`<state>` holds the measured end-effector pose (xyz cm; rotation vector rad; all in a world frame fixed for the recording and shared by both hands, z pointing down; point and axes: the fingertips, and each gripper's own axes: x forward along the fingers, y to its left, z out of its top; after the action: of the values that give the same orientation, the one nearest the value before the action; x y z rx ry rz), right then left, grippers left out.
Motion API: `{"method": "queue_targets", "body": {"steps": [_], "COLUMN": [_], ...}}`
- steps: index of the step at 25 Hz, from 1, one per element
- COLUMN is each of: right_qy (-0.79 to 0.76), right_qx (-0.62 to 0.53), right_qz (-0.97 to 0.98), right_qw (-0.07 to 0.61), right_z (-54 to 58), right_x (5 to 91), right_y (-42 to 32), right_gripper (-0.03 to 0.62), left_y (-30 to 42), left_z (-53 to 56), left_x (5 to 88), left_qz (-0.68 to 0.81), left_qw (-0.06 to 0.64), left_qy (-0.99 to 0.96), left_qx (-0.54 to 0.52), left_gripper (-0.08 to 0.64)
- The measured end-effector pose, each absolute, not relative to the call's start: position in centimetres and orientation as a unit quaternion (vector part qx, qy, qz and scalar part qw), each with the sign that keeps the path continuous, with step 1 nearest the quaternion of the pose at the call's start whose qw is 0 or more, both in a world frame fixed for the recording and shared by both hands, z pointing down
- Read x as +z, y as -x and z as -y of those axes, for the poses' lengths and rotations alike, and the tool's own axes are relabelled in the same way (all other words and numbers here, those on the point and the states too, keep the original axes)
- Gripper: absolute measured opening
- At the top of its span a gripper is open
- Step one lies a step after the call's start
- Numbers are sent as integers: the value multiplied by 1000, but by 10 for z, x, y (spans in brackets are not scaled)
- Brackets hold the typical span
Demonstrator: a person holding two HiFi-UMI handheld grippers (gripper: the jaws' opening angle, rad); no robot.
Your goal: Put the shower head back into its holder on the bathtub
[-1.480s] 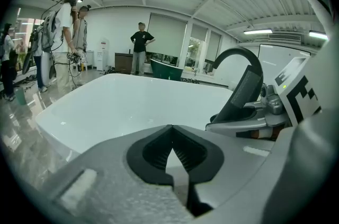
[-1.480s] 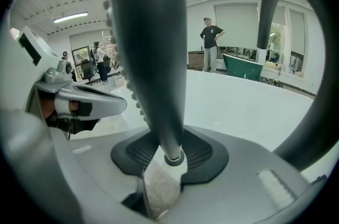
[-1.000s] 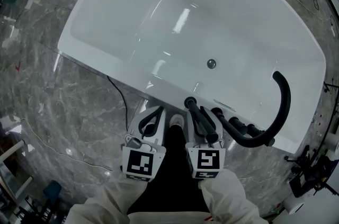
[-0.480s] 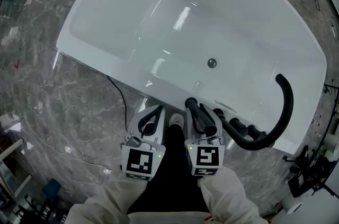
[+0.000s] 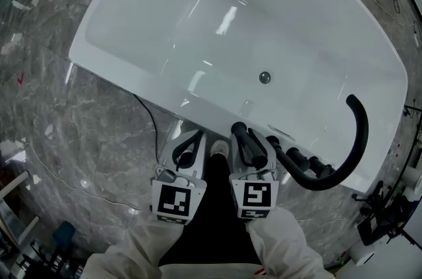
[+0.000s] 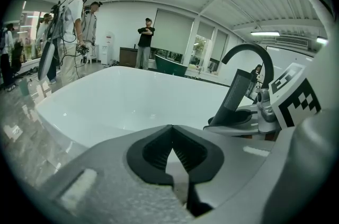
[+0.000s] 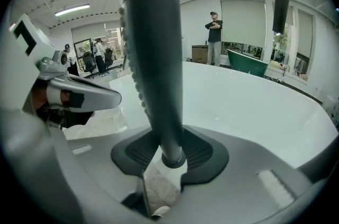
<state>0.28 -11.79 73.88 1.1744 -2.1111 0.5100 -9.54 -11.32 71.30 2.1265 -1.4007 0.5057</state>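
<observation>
The dark grey shower head [image 5: 248, 144] [image 7: 154, 59] stands upright between the jaws of my right gripper [image 5: 249, 151] [image 7: 168, 139], which is shut on its handle just in front of the white bathtub's near rim [image 5: 198, 103]. In the left gripper view it shows at the right [image 6: 238, 97], with the right gripper's marker cube beside it. My left gripper [image 5: 191, 142] [image 6: 170, 130] hangs beside it on the left, shut with nothing between its tips. Black fittings [image 5: 304, 160] sit on the rim to the right; I cannot pick out the holder among them.
A black curved faucet spout [image 5: 358, 136] [image 6: 253, 53] arches over the tub's right end. The drain [image 5: 264, 78] lies in the tub floor. A thin cable [image 5: 148, 116] crosses the grey marble floor [image 5: 72, 132]. Several people [image 6: 74, 27] stand beyond the tub.
</observation>
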Motion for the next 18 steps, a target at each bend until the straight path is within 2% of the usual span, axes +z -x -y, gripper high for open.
{"method": "queue_targets", "body": {"steps": [11, 18], "right_qy": [-450, -458], "right_qx": [192, 240], "right_qz": [807, 796], "right_qw": [332, 313], "right_z": [117, 114], "right_x": [741, 743], "right_y": [-1, -6], "right_gripper": [140, 161], "left_y": [94, 98], "left_z": [113, 112], "left_x": [718, 709], "left_qz": [519, 522], "left_qw": [275, 268], "left_qy": [-787, -787], "left_qx": [191, 191], "left_gripper": [2, 2]}}
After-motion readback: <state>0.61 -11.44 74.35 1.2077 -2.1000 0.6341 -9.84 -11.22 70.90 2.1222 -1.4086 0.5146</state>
